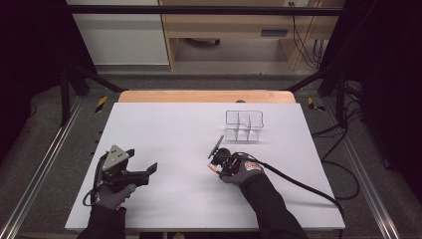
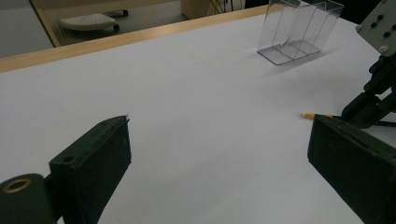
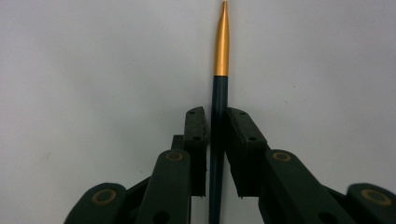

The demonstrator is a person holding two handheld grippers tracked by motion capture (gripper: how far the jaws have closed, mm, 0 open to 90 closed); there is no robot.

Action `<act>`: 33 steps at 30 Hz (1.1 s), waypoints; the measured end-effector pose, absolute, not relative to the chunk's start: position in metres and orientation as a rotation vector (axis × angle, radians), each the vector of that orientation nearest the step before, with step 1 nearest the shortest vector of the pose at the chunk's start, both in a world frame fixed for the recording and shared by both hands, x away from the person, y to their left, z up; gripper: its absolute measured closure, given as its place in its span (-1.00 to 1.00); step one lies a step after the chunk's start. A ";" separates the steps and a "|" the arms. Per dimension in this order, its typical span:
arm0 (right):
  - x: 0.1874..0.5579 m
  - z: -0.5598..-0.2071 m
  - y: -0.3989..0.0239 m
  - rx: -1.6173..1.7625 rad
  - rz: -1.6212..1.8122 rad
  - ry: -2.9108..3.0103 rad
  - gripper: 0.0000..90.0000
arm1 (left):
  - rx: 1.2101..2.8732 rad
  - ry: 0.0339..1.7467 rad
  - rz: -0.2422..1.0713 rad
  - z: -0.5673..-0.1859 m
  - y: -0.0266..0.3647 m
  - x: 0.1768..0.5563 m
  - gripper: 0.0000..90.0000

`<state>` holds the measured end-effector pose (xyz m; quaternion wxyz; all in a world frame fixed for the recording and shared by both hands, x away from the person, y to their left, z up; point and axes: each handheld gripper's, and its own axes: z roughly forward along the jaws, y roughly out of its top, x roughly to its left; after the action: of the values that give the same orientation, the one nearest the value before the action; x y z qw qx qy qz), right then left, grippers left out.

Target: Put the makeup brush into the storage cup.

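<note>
A: Start at the right gripper (image 3: 215,122). Its fingers (image 3: 196,135) are pinching a dark green pen (image 3: 218,107) along its barrel, one pad on each side, with hardly a gap left.

B: And the gold end?

A: The gold tapered tip (image 3: 222,39) sticks out well past the fingertips, over the bare white tabletop (image 1: 169,134). Holding it by the barrel keeps the pen in line with the fingers, so I'd judge it is being readied to go tip-first or tail-first into something narrow.

B: The clear holder?

A: Likely. The clear divided organizer (image 1: 244,125) stands upright farther back on the tabletop, apart from the pen, and nothing shows inside it. From the left gripper's camera the pen's tip (image 2: 310,115) sits low, at or just above the surface; I can't tell whether it touches.

B: How is the right hand set?

A: The gloved right hand (image 1: 244,168) is low near the middle of the tabletop, forearm coming in from the lower right, gripper angled toward the left and down.

B: And the other one?

A: The left gripper (image 1: 144,172) has its fingers (image 2: 93,163) spread wide with nothing between them. The left hand (image 1: 113,193) rests near the front left, pointing toward the pen, seemingly on standby.
</note>
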<state>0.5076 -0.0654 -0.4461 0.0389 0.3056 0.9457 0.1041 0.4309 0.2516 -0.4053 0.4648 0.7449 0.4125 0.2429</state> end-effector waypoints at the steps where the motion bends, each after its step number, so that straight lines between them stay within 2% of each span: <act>1: 0.508 -0.446 -0.065 0.938 0.318 2.899 0.76 | 1.830 1.013 0.596 -0.405 0.252 0.431 -0.88; 9: 0.509 -0.446 -0.065 0.957 0.315 2.908 0.84 | 1.834 1.012 0.595 -0.406 0.251 0.431 -0.88; 27: 0.509 -0.446 -0.065 0.963 0.316 2.911 0.86 | 1.836 1.007 0.599 -0.405 0.250 0.430 -0.87; 33: 0.505 -0.435 -0.069 0.952 0.361 2.893 0.86 | 1.831 1.008 0.599 -0.404 0.250 0.430 -0.87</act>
<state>0.5054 -0.0687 -0.4346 0.0374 0.3102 0.9426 0.1176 0.4298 0.2504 -0.4041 0.4649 0.7456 0.4104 0.2441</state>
